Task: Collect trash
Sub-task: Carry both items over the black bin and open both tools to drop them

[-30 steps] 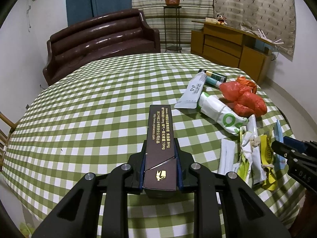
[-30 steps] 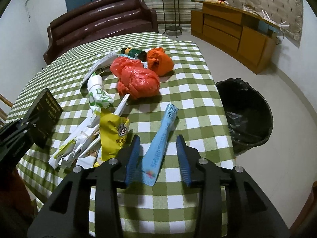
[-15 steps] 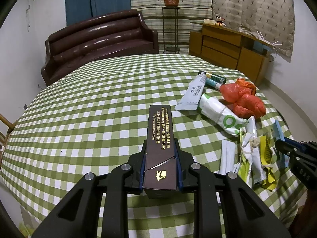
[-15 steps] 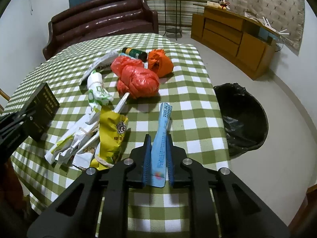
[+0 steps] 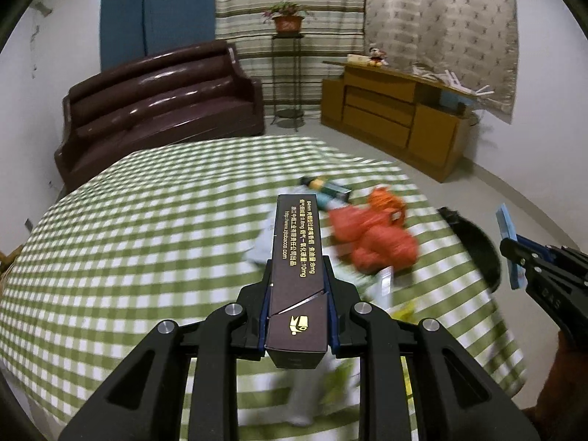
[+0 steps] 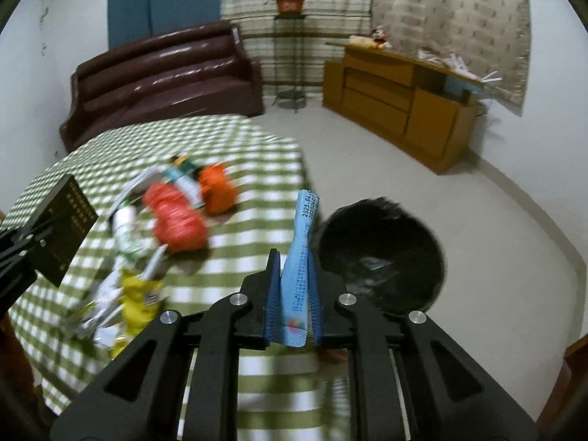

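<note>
Two grippers are up over the table, and each one has something in it. The left gripper (image 5: 297, 316) is clamped on one long dark brown carton (image 5: 297, 257) with gold lettering, which sticks out forward between the blue pads, clear of the cloth. The right gripper (image 6: 294, 294) is closed tight on one flat light-blue packet (image 6: 299, 257) printed with a date, standing up past the fingertips; from the left wrist view the same blue packet (image 5: 509, 242) shows at the right edge, pinched in the black jaws.

The table (image 5: 128, 239) wears a green and white checked cloth. The rest of the trash lies along its right side, blurred by motion. I count two red-orange bags: a bigger red bag (image 6: 176, 220) and a smaller orange bag (image 6: 217, 187) just behind it, nearer the far right corner. Beside them lies one bottle (image 6: 183, 178) with a dark cap, and one white wrapper with green print (image 6: 126, 235). Toward the near edge there is one yellow snack bag (image 6: 139, 294) among a heap of white crumpled wrappers (image 6: 99, 301), too smeared to count.

One black-lined bin (image 6: 382, 257) stands on the floor just off the table's right edge, beside the blue packet's tip in the right wrist view.
</note>
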